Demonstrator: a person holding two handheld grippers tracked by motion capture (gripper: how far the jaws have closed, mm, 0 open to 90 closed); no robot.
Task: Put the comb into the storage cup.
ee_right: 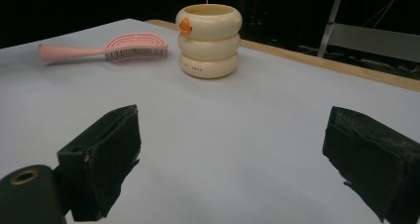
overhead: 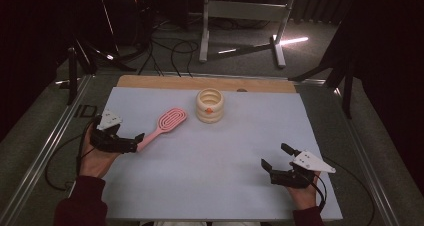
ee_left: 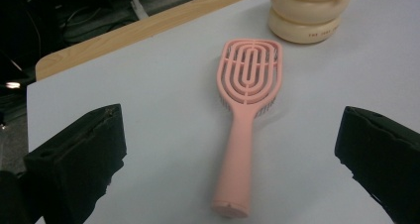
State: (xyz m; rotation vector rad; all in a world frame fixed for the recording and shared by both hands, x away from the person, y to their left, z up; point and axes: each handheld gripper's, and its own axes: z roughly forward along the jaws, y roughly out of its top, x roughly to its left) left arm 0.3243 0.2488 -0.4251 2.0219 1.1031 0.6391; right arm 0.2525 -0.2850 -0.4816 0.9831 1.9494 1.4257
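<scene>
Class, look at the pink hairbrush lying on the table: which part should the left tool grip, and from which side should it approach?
Probably the handle of the pink hairbrush, near its free end. It is narrow and straight and lies flat, bristles down, pointing at the left tool, whose open jaws already stand on either side of it. Come in along the handle from that end, away from the cream ringed cup.

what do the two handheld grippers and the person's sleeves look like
Both the left gripper and the right gripper are black with two blocky jaws, each topped by a grey three-cornered plate and trailing a thin black cable. The person's sleeves are dark maroon.
</scene>
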